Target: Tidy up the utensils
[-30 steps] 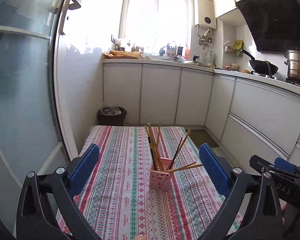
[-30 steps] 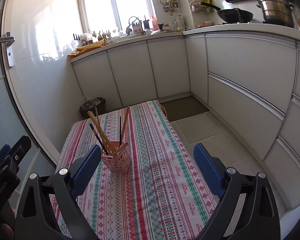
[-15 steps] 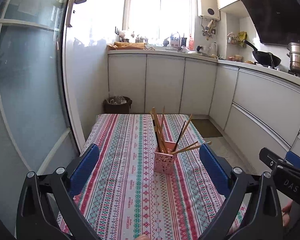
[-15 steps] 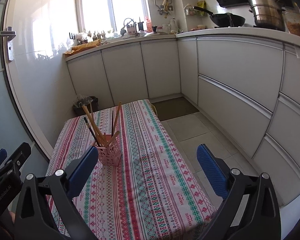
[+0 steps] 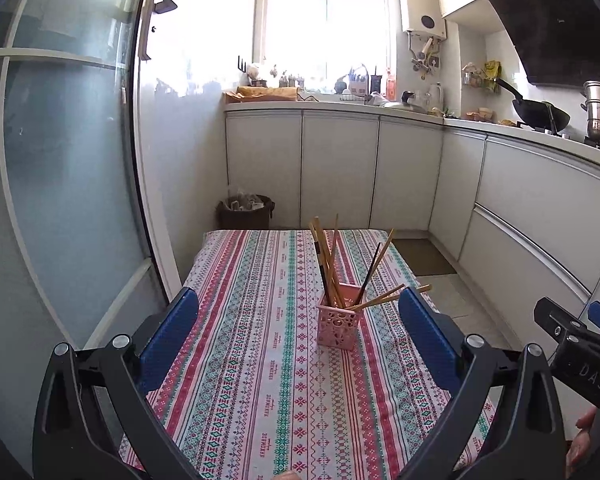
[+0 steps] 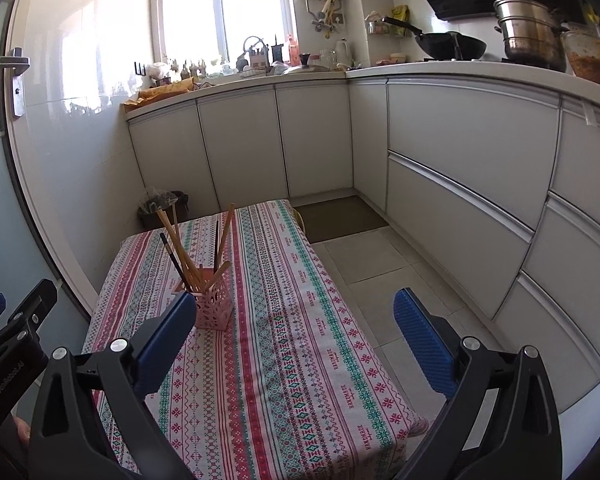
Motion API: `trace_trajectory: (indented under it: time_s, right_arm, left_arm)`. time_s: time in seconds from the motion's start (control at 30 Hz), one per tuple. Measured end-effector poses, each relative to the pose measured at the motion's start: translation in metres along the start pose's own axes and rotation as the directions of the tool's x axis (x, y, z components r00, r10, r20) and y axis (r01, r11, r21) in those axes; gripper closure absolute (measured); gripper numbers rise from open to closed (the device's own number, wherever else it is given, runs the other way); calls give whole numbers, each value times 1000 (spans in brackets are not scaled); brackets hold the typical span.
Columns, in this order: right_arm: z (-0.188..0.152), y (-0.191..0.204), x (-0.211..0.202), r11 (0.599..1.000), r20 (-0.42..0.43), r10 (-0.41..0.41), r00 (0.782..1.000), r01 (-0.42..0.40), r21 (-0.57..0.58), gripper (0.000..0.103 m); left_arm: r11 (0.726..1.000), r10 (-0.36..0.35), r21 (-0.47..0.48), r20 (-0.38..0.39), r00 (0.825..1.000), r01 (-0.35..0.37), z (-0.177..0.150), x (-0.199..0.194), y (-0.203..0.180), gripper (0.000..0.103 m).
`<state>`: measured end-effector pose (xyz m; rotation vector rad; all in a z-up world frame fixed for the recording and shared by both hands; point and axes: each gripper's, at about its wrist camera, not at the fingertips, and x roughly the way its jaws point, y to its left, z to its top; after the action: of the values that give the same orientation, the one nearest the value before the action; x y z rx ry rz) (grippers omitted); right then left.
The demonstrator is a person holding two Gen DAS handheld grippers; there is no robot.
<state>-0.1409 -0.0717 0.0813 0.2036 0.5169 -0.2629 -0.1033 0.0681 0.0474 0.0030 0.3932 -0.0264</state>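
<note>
A pink perforated holder (image 5: 337, 326) (image 6: 214, 307) stands on the striped tablecloth (image 5: 260, 360) (image 6: 300, 340), with several wooden and dark chopsticks (image 5: 332, 264) (image 6: 180, 248) leaning out of it. My left gripper (image 5: 298, 332) is open and empty, held back above the near end of the table with the holder between its blue pads. My right gripper (image 6: 296, 330) is also open and empty; its left pad sits just in front of the holder. The right gripper's side shows at the far right of the left wrist view.
White kitchen cabinets (image 5: 340, 168) (image 6: 460, 152) run along the back and right. A dark waste bin (image 5: 245, 212) stands beyond the table's far end. A glass door (image 5: 60, 160) is at left. A wok (image 6: 448, 46) and steel pot (image 6: 528, 32) sit on the counter.
Both grippers have risen and drawn back from the table, so the holder looks smaller and lower. Both stay open and empty; the holder has not moved.
</note>
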Motion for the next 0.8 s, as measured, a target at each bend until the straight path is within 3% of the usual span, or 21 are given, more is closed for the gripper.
trace_trajectory:
  time_s: [0.17,0.33,0.8]
  right_arm:
    - [1,0,-1,1000,1,-2,1000,2,-4,7]
    - [1,0,-1,1000,-2,6,1000,-6,-6,7]
    - [3,1,-3,1000,1,6,1000,-6,-10,7]
  left_arm:
    - [1000,12,-1,0,1000,-12,1,1,0,7]
    - [996,83,23,-7,997,-83,1,3,-4,7]
    - [999,48,11,-15,999,-47,1,1,-4,7]
